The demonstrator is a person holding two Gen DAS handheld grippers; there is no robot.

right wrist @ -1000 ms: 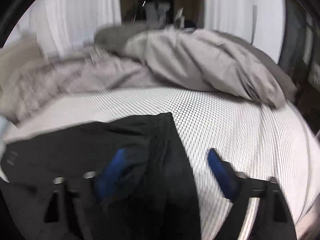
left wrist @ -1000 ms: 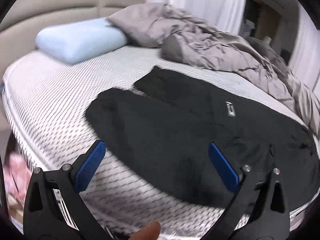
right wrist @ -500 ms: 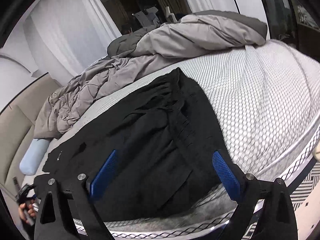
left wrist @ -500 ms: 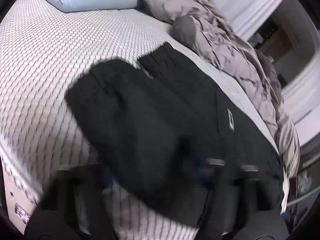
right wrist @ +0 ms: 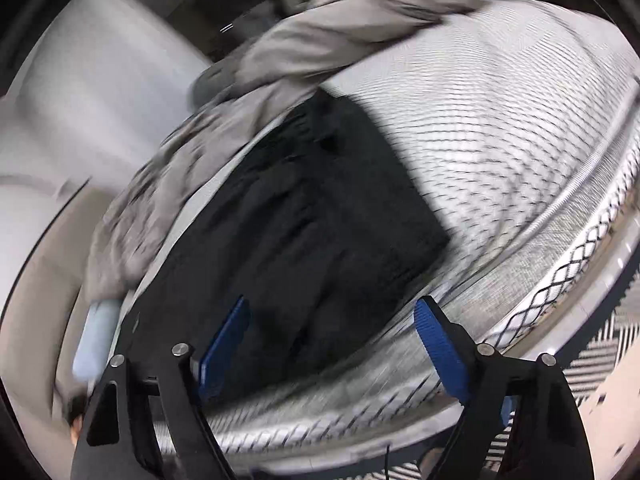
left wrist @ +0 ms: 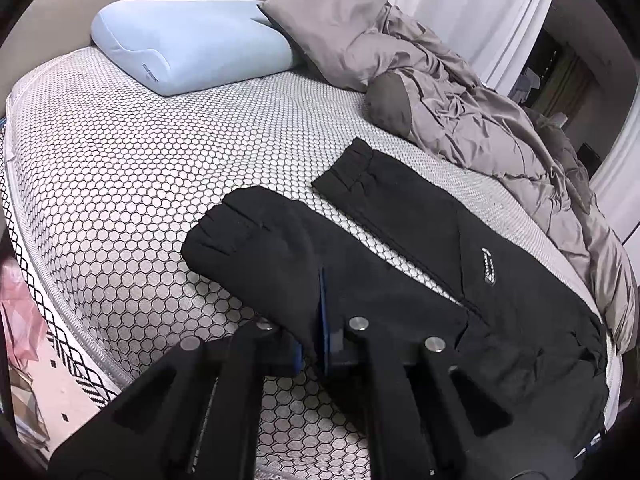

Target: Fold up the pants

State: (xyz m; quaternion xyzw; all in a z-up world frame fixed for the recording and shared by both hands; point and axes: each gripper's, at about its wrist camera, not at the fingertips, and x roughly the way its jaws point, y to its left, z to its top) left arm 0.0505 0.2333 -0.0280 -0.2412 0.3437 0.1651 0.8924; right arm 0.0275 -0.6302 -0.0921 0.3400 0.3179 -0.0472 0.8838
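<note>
Right now the black pants lie spread on the honeycomb-patterned mattress, both legs running away from the left wrist camera toward the head of the bed, with a narrow strip of mattress showing between them. The left gripper has its blue-padded fingers pressed together on the near edge of the nearer leg, so it is clamped on the pants fabric; the cuff of that leg sits just ahead of the fingers, slightly rumpled. The farther leg lies flat, its elastic cuff pointing toward the crumpled grey duvet that is heaped along the far side of the bed. A small pale logo shows on the upper part of that leg. A light-blue pillow rests at the head of the mattress, well apart from the pants and touching the duvet's corner. From the right wrist view, which is blurred, the right gripper hangs with its blue pads spread wide, holding nothing, near the waist end of the pants by the mattress edge. The grey duvet lies beyond the pants there, along the far side.
</note>
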